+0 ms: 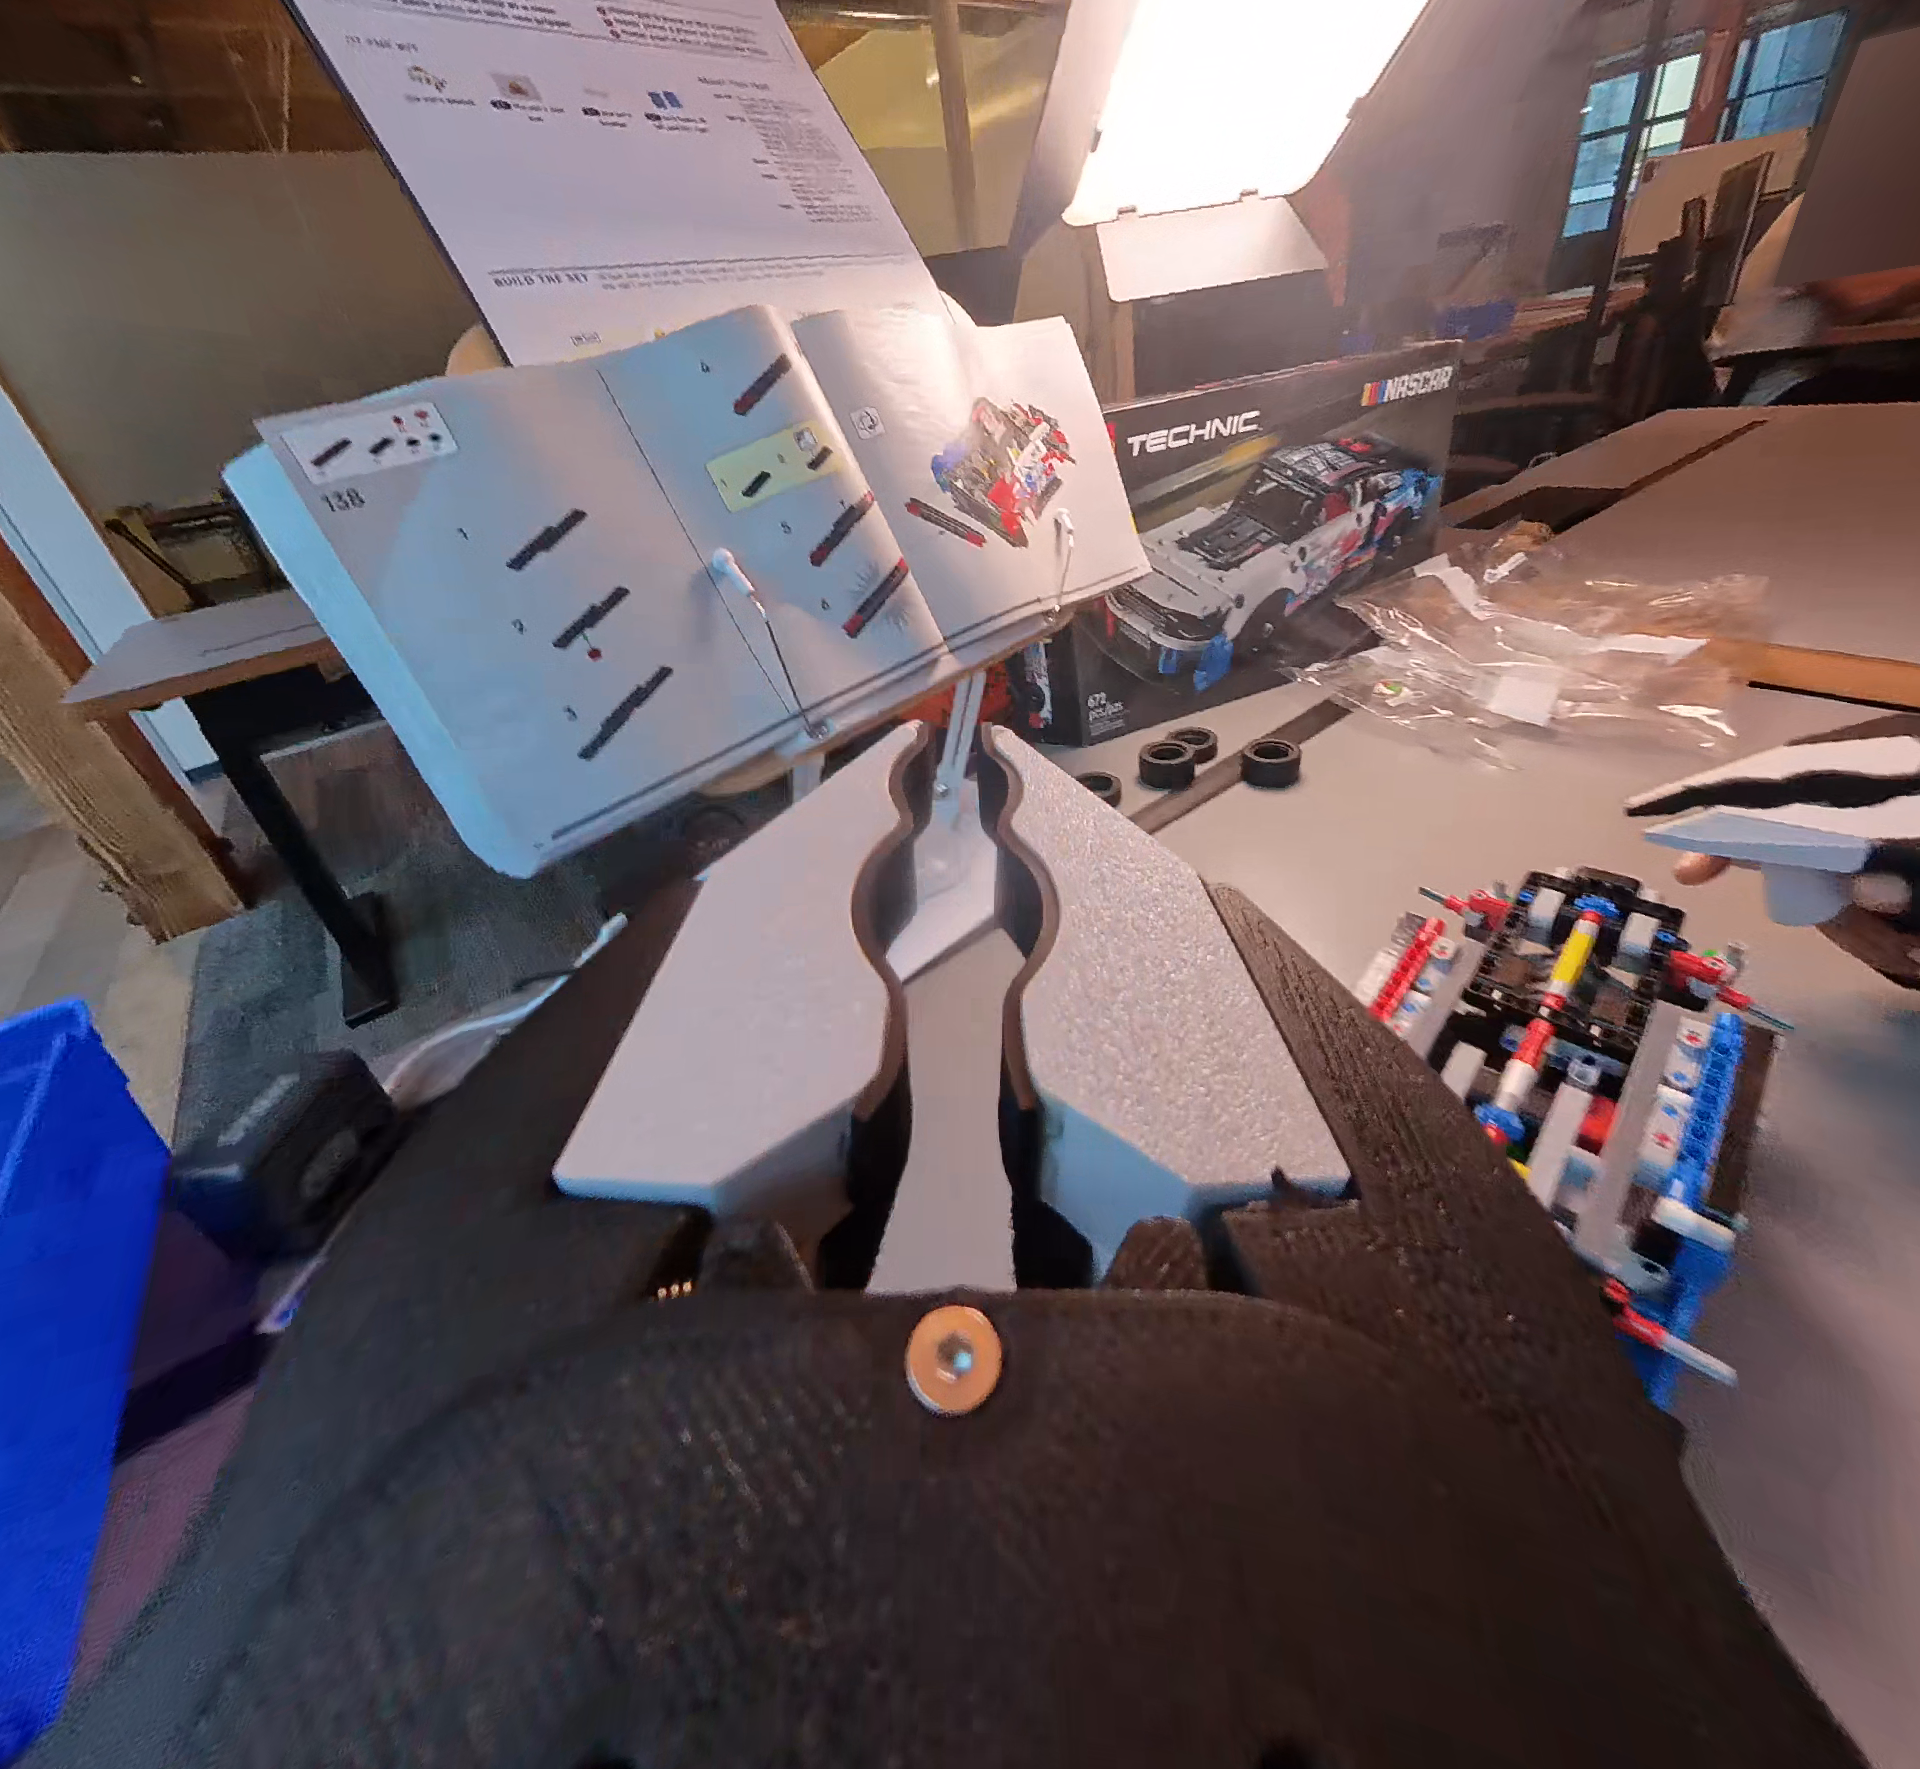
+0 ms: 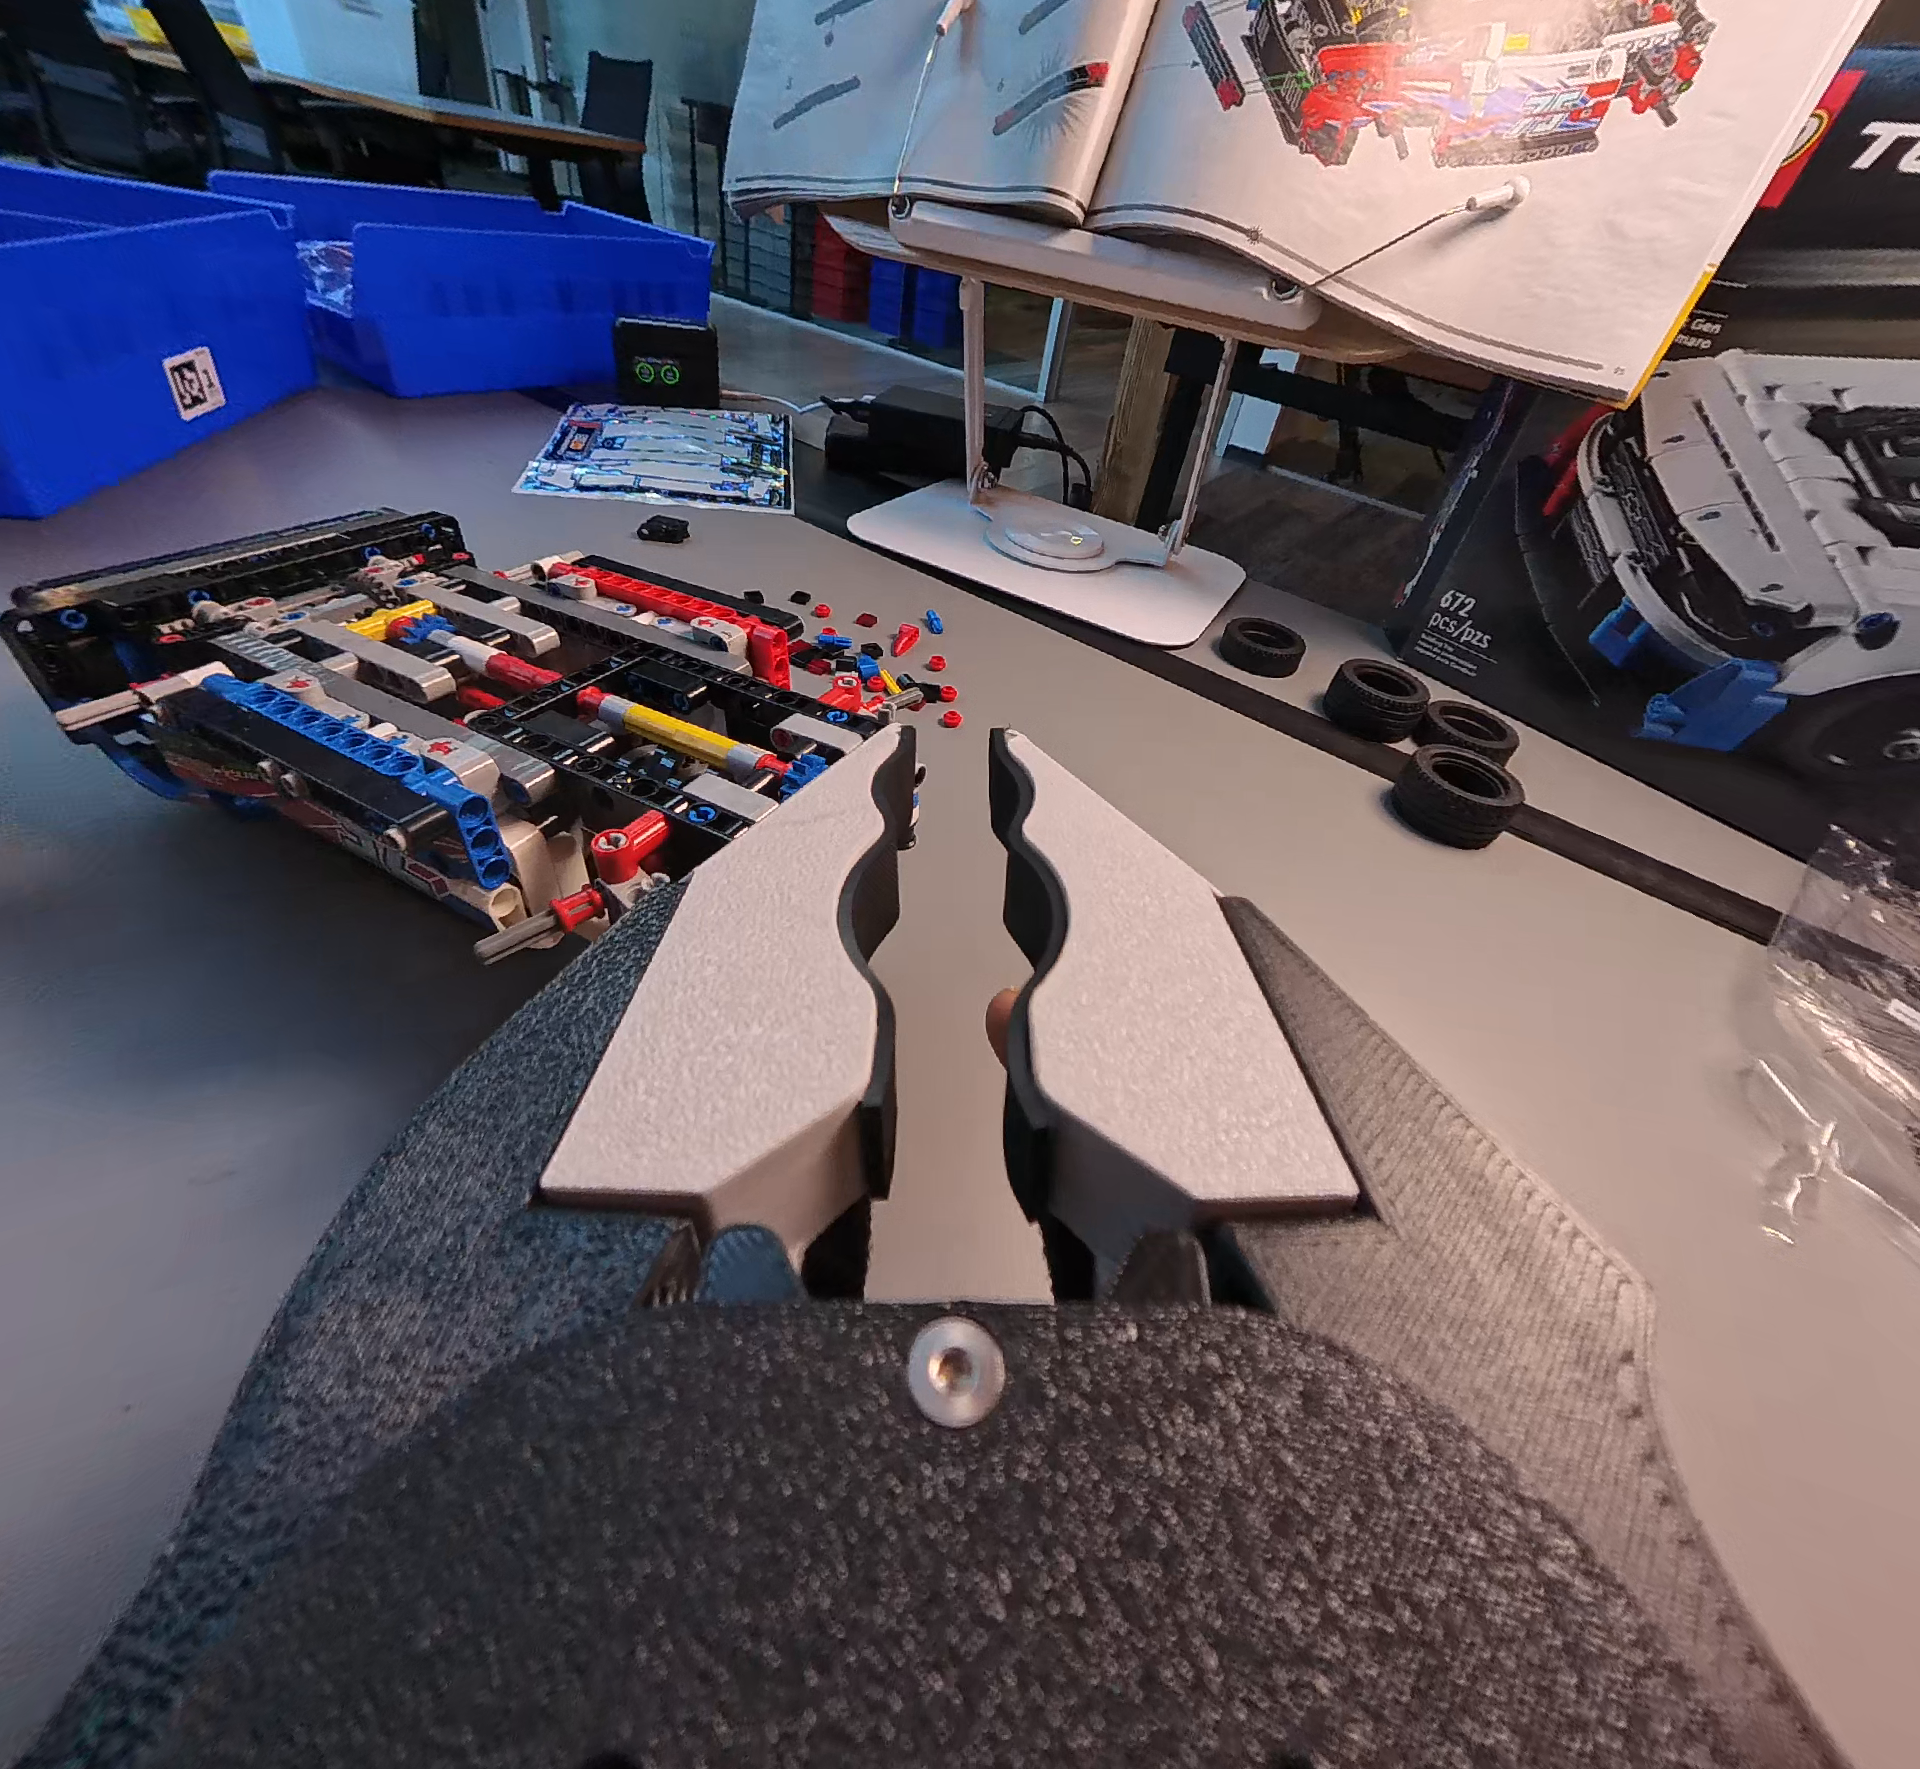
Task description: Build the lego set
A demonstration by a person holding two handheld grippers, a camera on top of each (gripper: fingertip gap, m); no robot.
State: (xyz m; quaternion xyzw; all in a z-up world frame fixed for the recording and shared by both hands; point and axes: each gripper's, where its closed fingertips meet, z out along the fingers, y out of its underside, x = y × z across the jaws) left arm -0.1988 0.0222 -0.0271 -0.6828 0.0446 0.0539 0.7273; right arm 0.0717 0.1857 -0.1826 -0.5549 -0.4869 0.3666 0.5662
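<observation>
The part-built Lego car chassis (image 2: 416,711), in black, blue, red and grey, lies on the grey table (image 2: 1195,888) left of my right gripper (image 2: 951,737). That gripper is open and empty, low over the table, its left finger close to the chassis's near end. A scatter of small loose pieces (image 2: 873,649) lies just beyond its tips. My left gripper (image 1: 954,737) is open and empty, raised and pointing at the open instruction booklet (image 1: 644,566) on its stand. In the left wrist view the chassis (image 1: 1579,1044) lies to the right, with the right gripper (image 1: 1787,815) above it.
Several black tyres (image 2: 1377,696) lie by the set's box (image 2: 1714,524) at the right. The stand's white base (image 2: 1049,556) is ahead. A sticker sheet (image 2: 660,457) and blue bins (image 2: 156,317) are at the back left. A clear plastic bag (image 2: 1849,1023) lies at the right edge. Some 35 cm of space lies between my two pairs of fingers.
</observation>
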